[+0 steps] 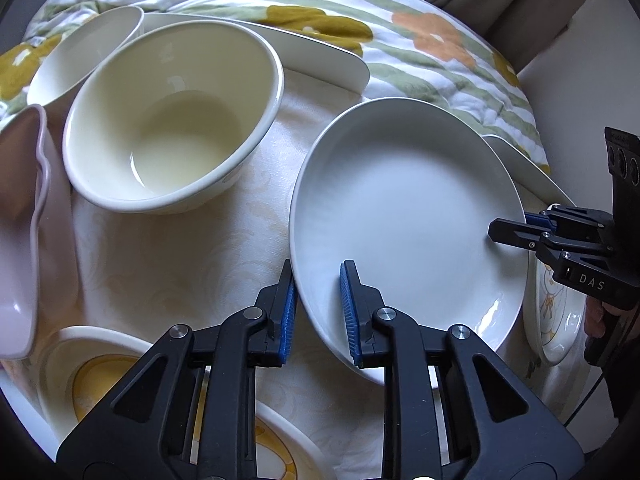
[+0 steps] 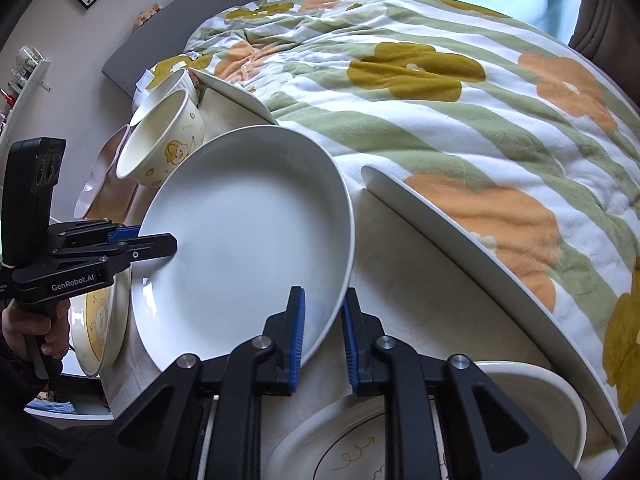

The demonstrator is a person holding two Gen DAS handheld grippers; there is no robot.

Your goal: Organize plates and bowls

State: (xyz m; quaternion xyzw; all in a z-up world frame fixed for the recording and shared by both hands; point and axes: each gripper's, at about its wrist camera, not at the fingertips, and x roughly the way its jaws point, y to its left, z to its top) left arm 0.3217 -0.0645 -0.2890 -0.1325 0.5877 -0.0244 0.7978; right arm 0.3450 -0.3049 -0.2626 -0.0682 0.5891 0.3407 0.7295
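Observation:
A plain white deep plate (image 1: 404, 216) (image 2: 244, 240) is held tilted above the cream tablecloth. My left gripper (image 1: 318, 312) straddles its near rim, one blue pad under it and one inside, with a gap at the pads. My right gripper (image 2: 323, 332) straddles the opposite rim the same way; it shows in the left wrist view (image 1: 516, 228) at the plate's right edge. The left gripper shows in the right wrist view (image 2: 160, 240) on the plate's left rim. A cream bowl (image 1: 172, 120) (image 2: 164, 144) stands tilted at the left.
A pink wavy dish (image 1: 20, 240) lies far left. Yellow-patterned plates (image 1: 100, 380) (image 2: 96, 320) and a drawn-on plate (image 2: 360, 448) lie close by. Large white plates (image 2: 480, 264) (image 1: 320, 56) lean on a flowered quilt (image 2: 440, 92) behind the table.

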